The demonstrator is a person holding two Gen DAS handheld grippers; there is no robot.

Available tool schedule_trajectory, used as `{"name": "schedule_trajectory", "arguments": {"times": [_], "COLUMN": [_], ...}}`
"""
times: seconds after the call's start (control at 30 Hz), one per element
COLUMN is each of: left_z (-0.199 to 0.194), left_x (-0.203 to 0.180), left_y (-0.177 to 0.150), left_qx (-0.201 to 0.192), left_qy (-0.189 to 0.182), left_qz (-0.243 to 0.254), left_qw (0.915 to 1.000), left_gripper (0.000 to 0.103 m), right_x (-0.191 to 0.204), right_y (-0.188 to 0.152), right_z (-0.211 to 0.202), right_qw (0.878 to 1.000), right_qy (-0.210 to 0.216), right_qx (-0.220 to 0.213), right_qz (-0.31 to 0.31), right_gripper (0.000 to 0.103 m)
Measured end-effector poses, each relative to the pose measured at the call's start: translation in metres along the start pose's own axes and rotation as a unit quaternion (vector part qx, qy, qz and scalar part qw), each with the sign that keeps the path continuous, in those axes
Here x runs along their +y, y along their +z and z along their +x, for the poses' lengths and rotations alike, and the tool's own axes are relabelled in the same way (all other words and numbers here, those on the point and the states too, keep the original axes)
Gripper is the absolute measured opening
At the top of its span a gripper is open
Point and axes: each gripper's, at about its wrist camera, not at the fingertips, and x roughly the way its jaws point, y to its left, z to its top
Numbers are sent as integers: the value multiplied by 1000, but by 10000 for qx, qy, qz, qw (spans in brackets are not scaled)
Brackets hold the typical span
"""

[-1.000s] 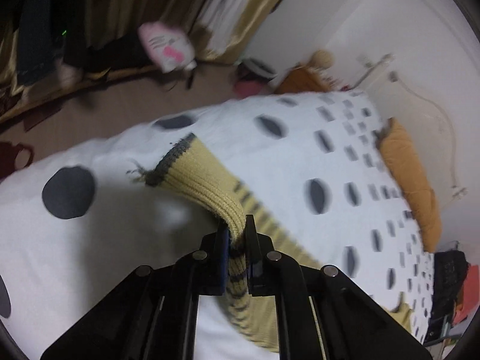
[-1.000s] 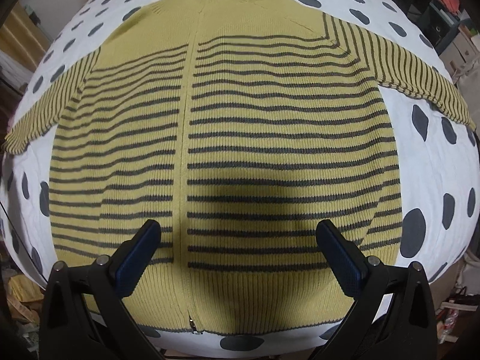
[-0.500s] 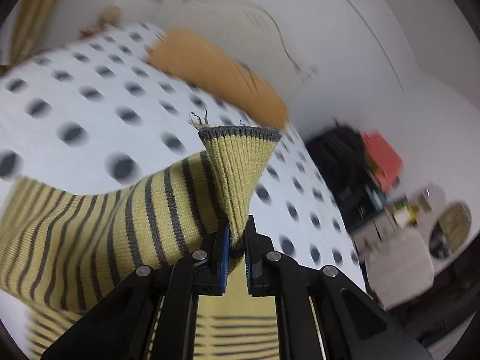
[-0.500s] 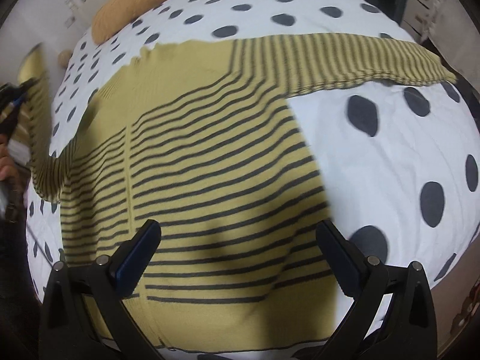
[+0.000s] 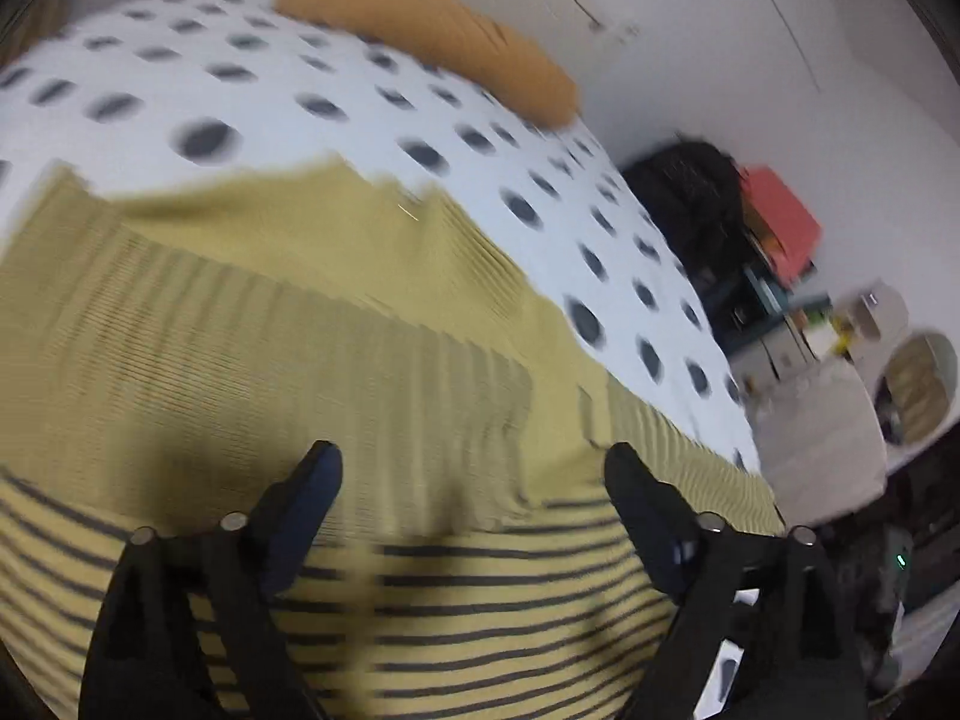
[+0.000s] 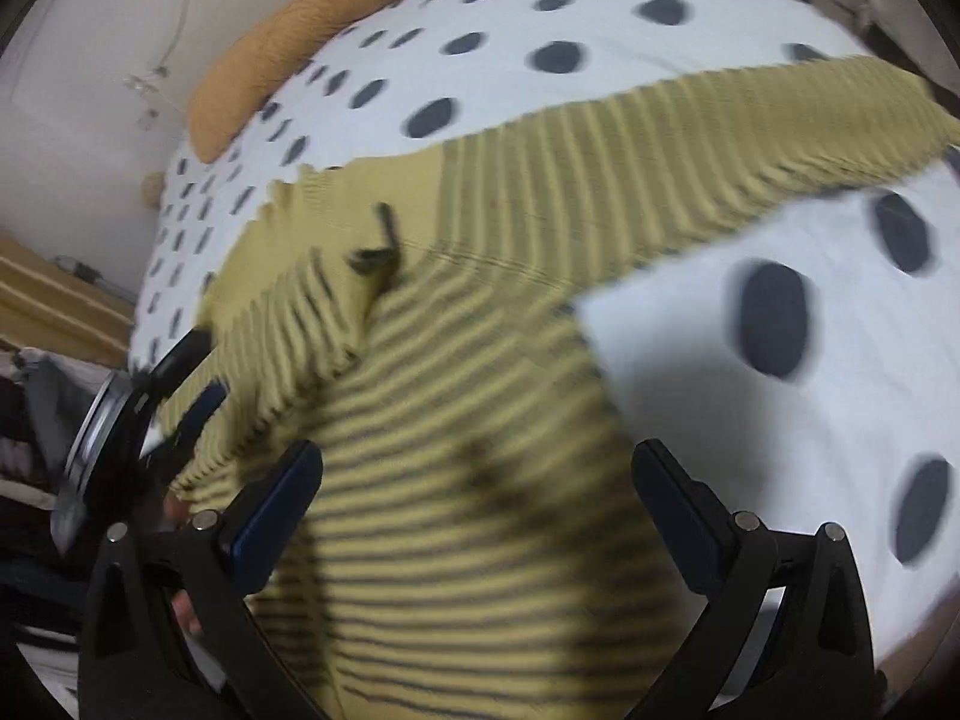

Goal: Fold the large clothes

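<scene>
The sweater (image 5: 372,360), yellow with dark stripes, lies spread on the dotted bedspread (image 5: 252,78) right under both grippers, one sleeve (image 6: 288,348) folded across its chest. The left gripper (image 5: 471,468) has just been opening and stands wide with nothing between its jaws, and the right gripper (image 6: 477,474) also hangs wide and empty. Beyond the sweater's far edge, an orange pillow (image 6: 300,36) lies against the wall.

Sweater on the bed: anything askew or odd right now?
One sleeve is folded in across the sweater, lying rumpled with its dark cuff kinked up near the collar. The other sleeve lies stretched out over the dotted bedspread. Left tongs have just opened, with nothing between them; right tongs open.
</scene>
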Motion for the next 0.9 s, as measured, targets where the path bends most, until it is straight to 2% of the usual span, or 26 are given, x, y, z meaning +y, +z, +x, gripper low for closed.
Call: {"name": "schedule_trajectory", "arguments": {"times": [0.07, 0.13, 0.17, 0.2, 0.23, 0.27, 0.3, 0.33, 0.37, 0.47, 0.57, 0.63, 0.7, 0.77, 0.83, 0.9], "left_z": [-28, -49, -57, -68, -78, -86, -90, -92, -94, -87, -74, -62, -48, -39, -35, -33], "left_x": [39, 77, 90, 110, 129, 149, 163, 175, 185, 199, 197, 193, 186, 181, 164, 145], "left_y": [12, 18, 20, 21, 21, 24, 23, 18, 17, 13, 12, 13, 17, 27, 51, 73], "left_qx": [-22, 37, 42, 65, 93, 118, 141, 167, 214, 334, 460, 520, 569, 605, 335, 126], "left_qy": [377, 855, 1047, 1229, 1371, 1438, 1466, 1497, 1541, 1627, 1743, 1804, 1954, 2043, 1813, 1571], "left_qz": [-165, -332, -381, -424, -488, -578, -673, -746, -811, -800, -705, -623, -508, -421, -313, -32], "left_qw": [9992, 9958, 9938, 9915, 9893, 9878, 9868, 9858, 9845, 9829, 9811, 9802, 9777, 9761, 9824, 9875], "left_gripper": [90, 90, 90, 90, 90, 90, 90, 90, 90, 90, 90, 90, 90, 86, 84, 85], "right_x": [14, 36, 43, 50, 55, 56, 57, 56, 56, 60, 64, 59, 45, 27, 13, 12], "right_y": [16, 33, 39, 45, 53, 59, 62, 65, 68, 71, 71, 67, 63, 60, 58, 59], "right_z": [28, 62, 74, 89, 108, 121, 131, 141, 145, 127, 94, 76, 73, 95, 115, 116], "right_qw": [9991, 9987, 9986, 9986, 9980, 9969, 9958, 9959, 9963, 9966, 9969, 9976, 9980, 9989, 9992, 9994], "right_qy": [397, 391, 316, 209, 265, 440, 597, 576, 540, 800, 626, 312, 191, -123, -87, -27], "right_qx": [104, 184, 224, 273, 448, 577, 658, 697, 664, 163, -234, -406, -375, 22, 253, 188], "right_qz": [-76, -263, -363, -408, -371, -296, -211, -77, 1, -145, -405, -472, -462, -462, -307, -284], "right_gripper": [102, 99, 80, 66, 45, 36, 32, 18, 12, 11, 11, 11, 11, 11, 11, 11]}}
